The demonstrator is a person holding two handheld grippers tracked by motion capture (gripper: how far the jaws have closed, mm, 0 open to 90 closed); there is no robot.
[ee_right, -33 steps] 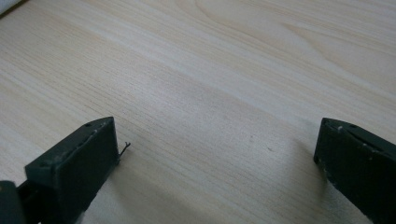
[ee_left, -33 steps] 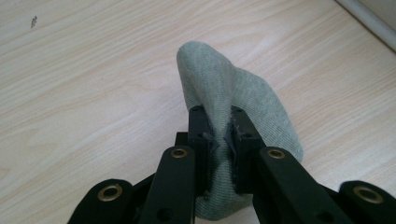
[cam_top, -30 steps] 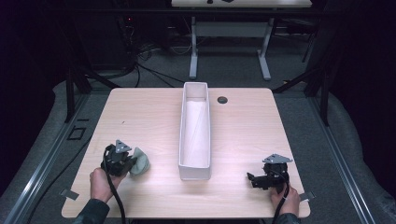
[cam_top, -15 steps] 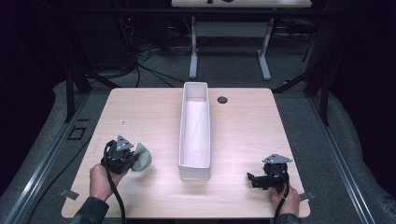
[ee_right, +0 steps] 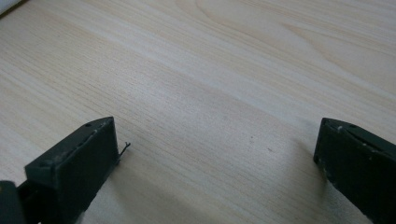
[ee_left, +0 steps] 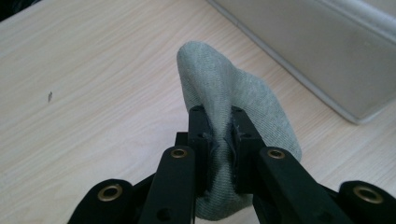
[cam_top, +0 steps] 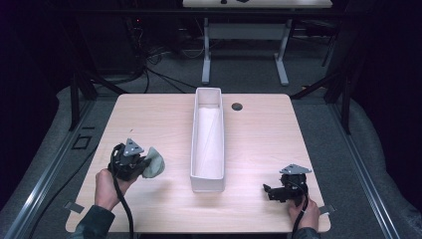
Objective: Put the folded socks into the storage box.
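A grey-green sock (cam_top: 153,164) (ee_left: 233,93) is pinched between the jaws of my left gripper (cam_top: 142,167) (ee_left: 218,123), which is shut on it above the table's left front part. The cloth bulges out beyond the pads and hangs below them. A long white bin (cam_top: 208,179) stands in the middle of the table, to the right of the sock; its wall (ee_left: 317,56) shows in the left gripper view. My right gripper (cam_top: 268,191) (ee_right: 215,154) rests low at the table's right front, jaws wide open with bare wood between them.
The light wooden table (cam_top: 149,124) has a small dark round cap (cam_top: 237,106) at the back, right of the bin. Beyond the table stand desk legs and cables on a grey floor.
My left gripper has risen a little and shifted slightly right, lifting the sock off the table. The right gripper has stayed put.
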